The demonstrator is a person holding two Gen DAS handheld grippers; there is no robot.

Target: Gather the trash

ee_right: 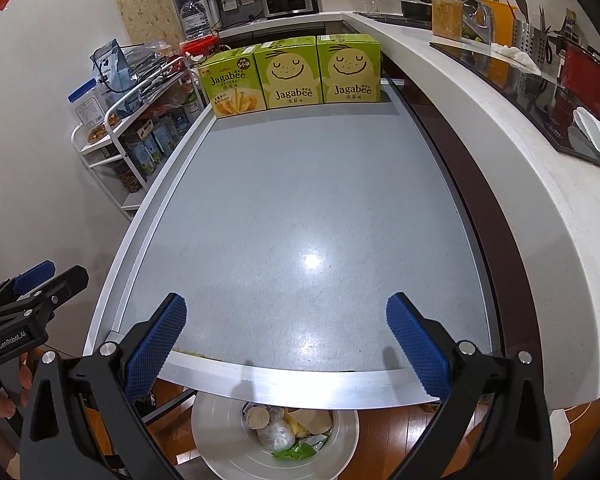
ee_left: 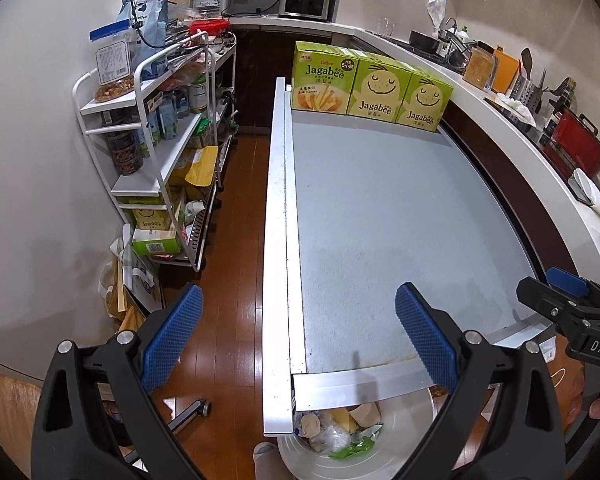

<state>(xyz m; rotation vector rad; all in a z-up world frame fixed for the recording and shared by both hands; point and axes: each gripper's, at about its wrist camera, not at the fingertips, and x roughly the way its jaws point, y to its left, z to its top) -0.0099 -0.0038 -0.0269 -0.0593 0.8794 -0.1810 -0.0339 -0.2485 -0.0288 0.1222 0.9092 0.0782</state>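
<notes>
A white round trash bin (ee_left: pixel 404 460) (ee_right: pixel 228 452) stands on the floor under the near edge of the grey table (ee_left: pixel 400 216) (ee_right: pixel 300 200). It holds crumpled wrappers, paper balls and a green packet (ee_left: pixel 352 450) (ee_right: pixel 296 452). My left gripper (ee_left: pixel 300 340) is open and empty above the table's near left corner. My right gripper (ee_right: pixel 286 344) is open and empty above the table's near edge, over the bin. Each gripper shows at the edge of the other's view (ee_left: pixel 568 308) (ee_right: pixel 28 292).
Three green Jagabee boxes (ee_left: pixel 368 84) (ee_right: pixel 292 74) stand in a row at the table's far edge. A white shelf cart (ee_left: pixel 156 152) full of groceries stands left on the wooden floor. A white kitchen counter (ee_right: pixel 520 160) with utensils and a red pot runs along the right.
</notes>
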